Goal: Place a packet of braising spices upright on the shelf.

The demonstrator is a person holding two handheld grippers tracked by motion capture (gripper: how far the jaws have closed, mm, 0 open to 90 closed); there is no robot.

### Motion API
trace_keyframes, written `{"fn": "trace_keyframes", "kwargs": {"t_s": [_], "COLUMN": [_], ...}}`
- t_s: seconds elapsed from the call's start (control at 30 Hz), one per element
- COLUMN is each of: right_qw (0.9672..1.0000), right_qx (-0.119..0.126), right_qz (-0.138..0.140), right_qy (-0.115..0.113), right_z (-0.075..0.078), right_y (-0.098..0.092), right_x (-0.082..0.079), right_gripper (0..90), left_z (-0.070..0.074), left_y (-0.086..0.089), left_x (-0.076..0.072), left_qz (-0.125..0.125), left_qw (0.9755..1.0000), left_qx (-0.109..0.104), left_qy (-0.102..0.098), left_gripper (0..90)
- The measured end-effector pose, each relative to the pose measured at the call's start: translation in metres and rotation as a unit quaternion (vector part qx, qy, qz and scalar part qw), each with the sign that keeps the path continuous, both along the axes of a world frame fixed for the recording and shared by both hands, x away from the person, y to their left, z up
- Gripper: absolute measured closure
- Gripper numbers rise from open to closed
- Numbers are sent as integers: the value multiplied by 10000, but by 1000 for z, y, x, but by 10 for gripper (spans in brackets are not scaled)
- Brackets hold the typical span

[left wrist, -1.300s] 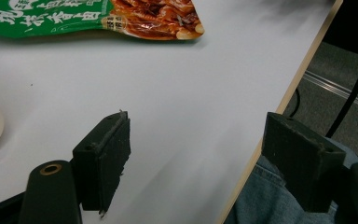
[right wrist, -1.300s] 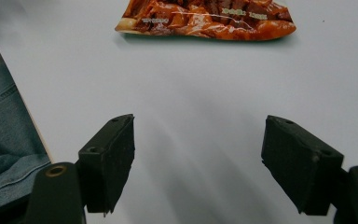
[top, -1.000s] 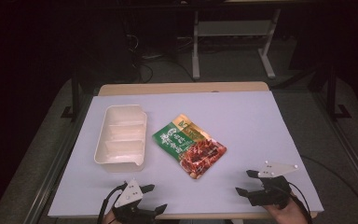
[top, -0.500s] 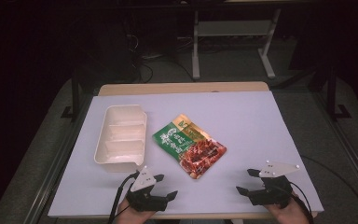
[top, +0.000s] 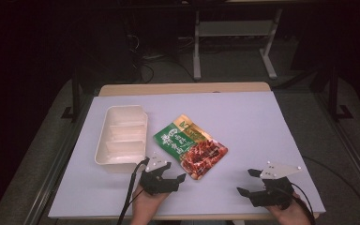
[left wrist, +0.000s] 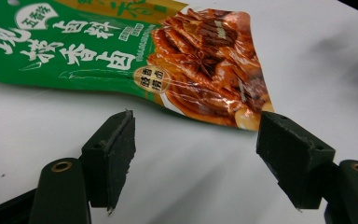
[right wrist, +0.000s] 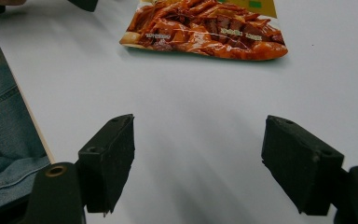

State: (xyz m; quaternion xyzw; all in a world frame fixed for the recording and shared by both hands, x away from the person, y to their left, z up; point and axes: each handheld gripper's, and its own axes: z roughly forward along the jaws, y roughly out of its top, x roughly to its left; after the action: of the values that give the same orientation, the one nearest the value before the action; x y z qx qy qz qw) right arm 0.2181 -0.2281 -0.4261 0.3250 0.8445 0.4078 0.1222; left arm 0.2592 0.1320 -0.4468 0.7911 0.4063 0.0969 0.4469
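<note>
High view adds tray (top: 122, 136) beside pouch (top: 191, 146).

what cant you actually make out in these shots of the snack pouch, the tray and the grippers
- Snack pouch: the left gripper view's top and left edges cut off its far end.
- Snack pouch, right gripper view: the top edge cuts off everything past its red end.
- Pouch print: too small to read in the high view.
- White tray: its near wall hides the nearest compartment's floor.
- Left gripper and right gripper: the bottom edge crops the forearms.

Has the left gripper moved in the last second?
Yes. The left gripper has moved forward and rightward, away from the table's near edge toward the near corner of the snack packet; jaws open.
</note>
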Motion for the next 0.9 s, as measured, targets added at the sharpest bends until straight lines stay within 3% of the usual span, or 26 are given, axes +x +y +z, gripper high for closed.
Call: {"fn": "trace_keyframes", "kwargs": {"t_s": [0.17, 0.43, 0.57, 0.9], "right_qw": [10000, 10000, 10000, 9999], "right_qx": [-18, -35, -34, -55], "right_qz": [14, 28, 32, 85], "right_qy": [-22, -20, -21, -20], "right_z": [0, 1, 1, 1], "right_y": [1, 2, 3, 6], "right_x": [0, 0, 0, 2], "right_gripper": [250, 250, 251, 251], "left_z": [1, 10, 14, 31], "left_y": [-2, -13, -14, -20], "left_x": [11, 18, 22, 48], "left_qz": [134, 134, 151, 121], "left_qw": [9994, 9999, 9999, 9997], "left_qx": [-239, -17, -10, 190], "left_qy": [221, 41, 33, -53], "left_gripper": [283, 288, 291, 291]}}
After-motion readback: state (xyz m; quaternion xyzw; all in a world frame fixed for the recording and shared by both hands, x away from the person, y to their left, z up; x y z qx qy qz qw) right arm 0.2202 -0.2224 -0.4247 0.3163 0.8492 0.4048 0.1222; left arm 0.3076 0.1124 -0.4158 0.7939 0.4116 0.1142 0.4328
